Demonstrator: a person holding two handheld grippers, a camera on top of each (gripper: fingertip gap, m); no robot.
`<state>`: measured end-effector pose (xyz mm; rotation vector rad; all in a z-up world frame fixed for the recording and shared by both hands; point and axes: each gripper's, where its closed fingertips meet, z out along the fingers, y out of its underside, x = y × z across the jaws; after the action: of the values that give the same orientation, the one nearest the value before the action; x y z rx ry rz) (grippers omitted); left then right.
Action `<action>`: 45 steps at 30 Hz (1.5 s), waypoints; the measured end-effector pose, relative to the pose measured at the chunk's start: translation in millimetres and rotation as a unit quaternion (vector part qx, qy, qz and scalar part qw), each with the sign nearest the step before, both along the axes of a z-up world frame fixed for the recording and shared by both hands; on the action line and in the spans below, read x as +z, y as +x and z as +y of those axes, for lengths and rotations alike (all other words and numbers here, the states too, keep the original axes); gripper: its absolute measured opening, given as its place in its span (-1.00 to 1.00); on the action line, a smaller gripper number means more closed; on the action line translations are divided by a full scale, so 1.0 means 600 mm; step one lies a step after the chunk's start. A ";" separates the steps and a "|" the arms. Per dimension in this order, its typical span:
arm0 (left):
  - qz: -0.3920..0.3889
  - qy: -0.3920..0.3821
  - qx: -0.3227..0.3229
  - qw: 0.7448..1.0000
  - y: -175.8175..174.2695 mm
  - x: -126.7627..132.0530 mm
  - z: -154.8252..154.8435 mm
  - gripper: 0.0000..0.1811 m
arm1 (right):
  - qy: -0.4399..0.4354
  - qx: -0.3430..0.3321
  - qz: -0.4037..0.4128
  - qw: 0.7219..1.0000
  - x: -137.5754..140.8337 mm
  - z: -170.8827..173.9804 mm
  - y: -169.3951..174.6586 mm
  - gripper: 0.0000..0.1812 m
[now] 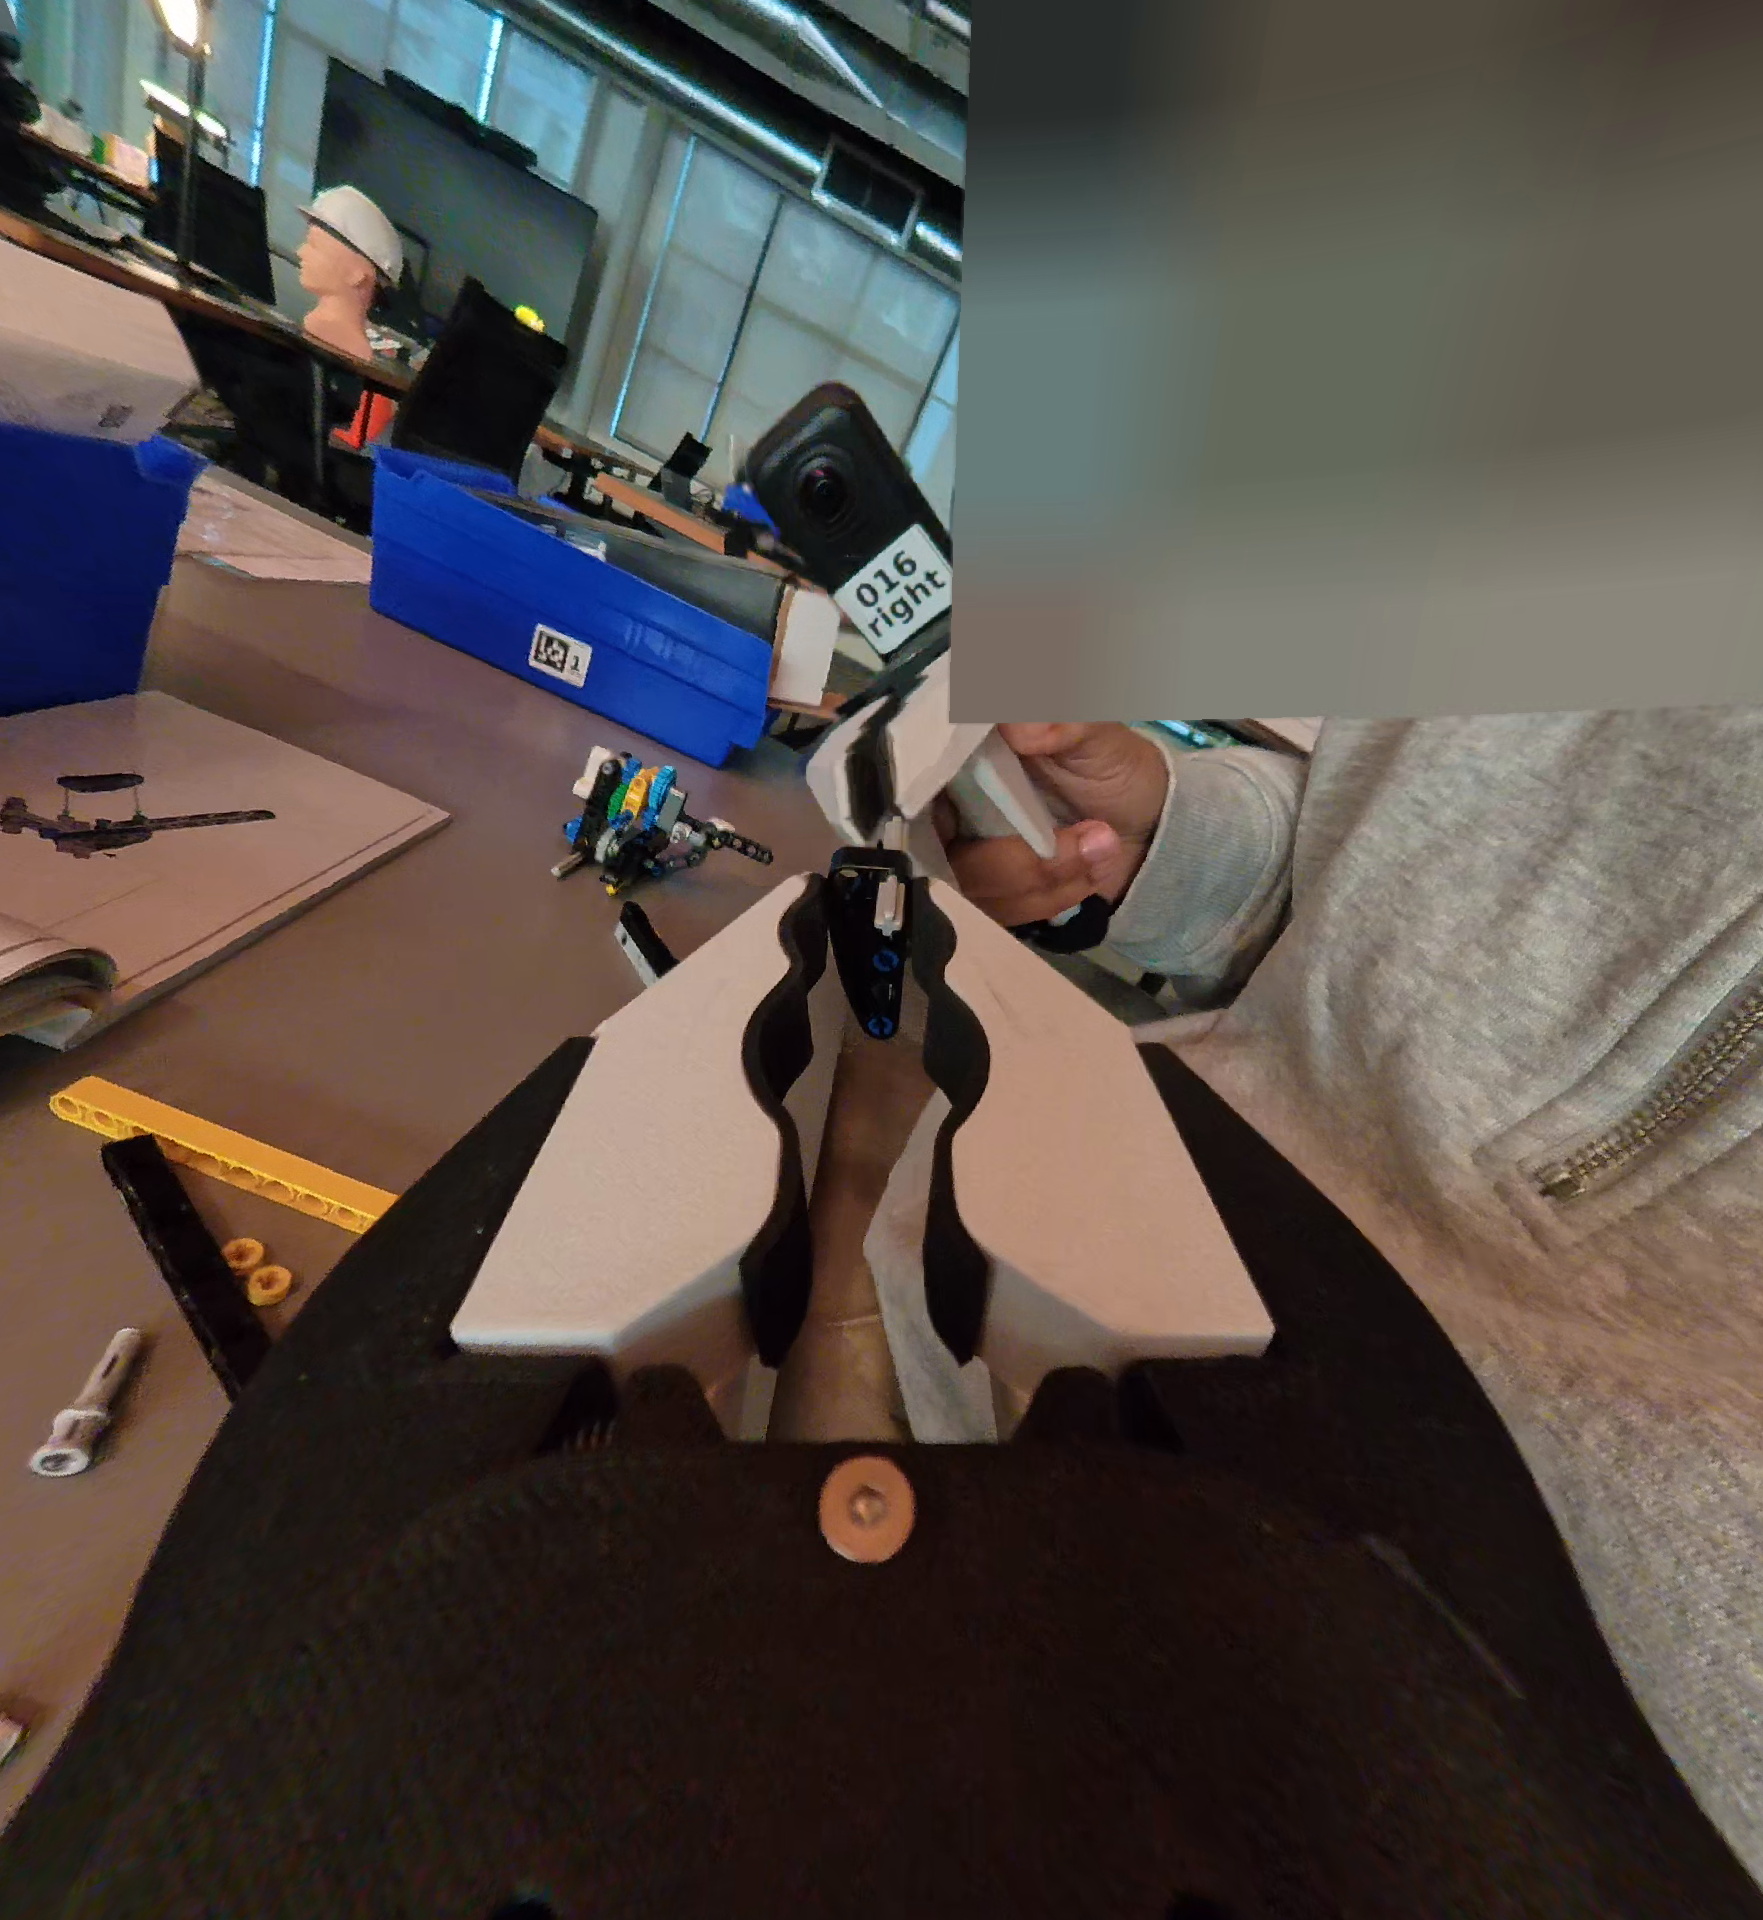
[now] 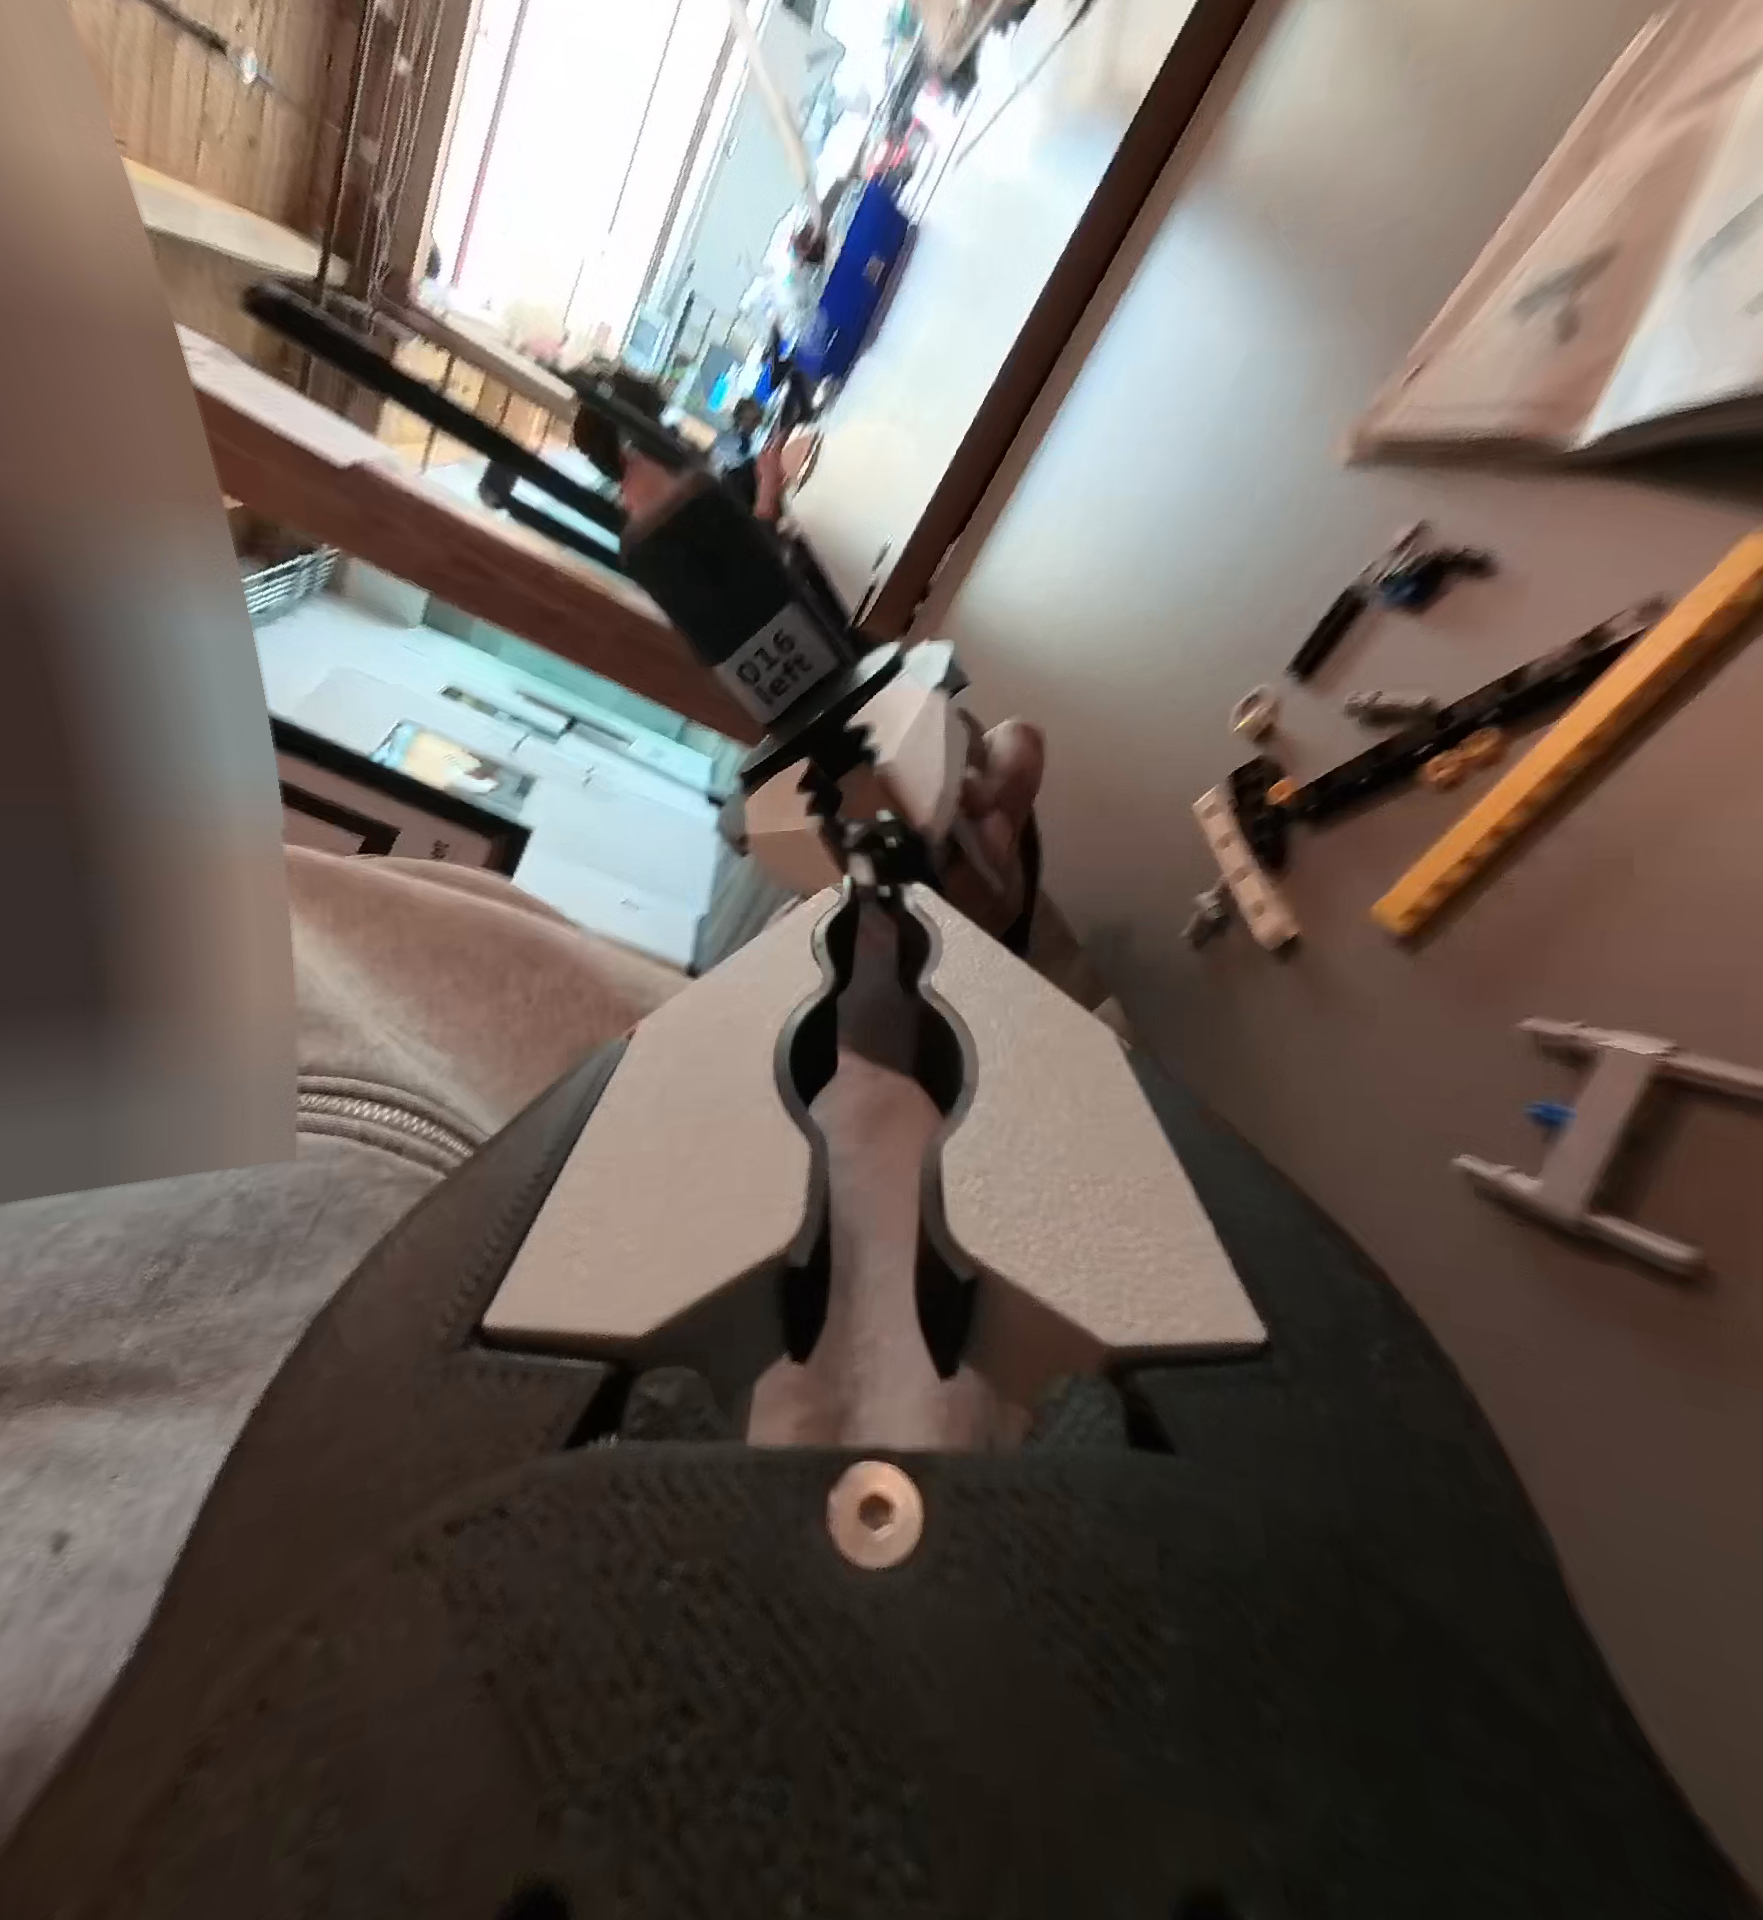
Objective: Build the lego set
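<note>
We held the left gripper (image 1: 869,914) above the bench (image 1: 461,997), its jaws closed on a black lego beam (image 1: 872,966) studded with blue pins. The right gripper (image 1: 882,805) met it tip to tip, jaws pinching a small light grey pin (image 1: 889,899) against the beam's top end. In the blurred right wrist view, the right gripper (image 2: 872,904) faced the left gripper (image 2: 882,821). On the bench lay a yellow beam (image 1: 222,1153), a long black beam (image 1: 186,1262), a small multicoloured assembly (image 1: 638,816) and an open instruction booklet (image 1: 129,862).
</note>
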<state>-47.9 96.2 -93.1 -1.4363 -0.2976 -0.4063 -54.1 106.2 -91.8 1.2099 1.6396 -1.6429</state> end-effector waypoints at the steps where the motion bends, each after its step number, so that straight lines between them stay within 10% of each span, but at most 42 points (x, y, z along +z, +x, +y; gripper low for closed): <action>1: -0.005 0.010 0.001 1.000 -0.002 0.005 -0.004 -0.87 | 0.004 -0.013 0.008 1.000 0.004 0.008 -0.006 -0.95; 45: -0.032 -0.003 -0.014 0.999 -0.001 -0.006 0.000 -0.87 | 0.135 0.027 0.184 0.973 0.004 -0.014 0.002 -0.91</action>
<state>-48.5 96.2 -96.4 -1.4369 -0.3312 -0.4742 -52.8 98.1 -89.5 1.0114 2.1629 -1.7280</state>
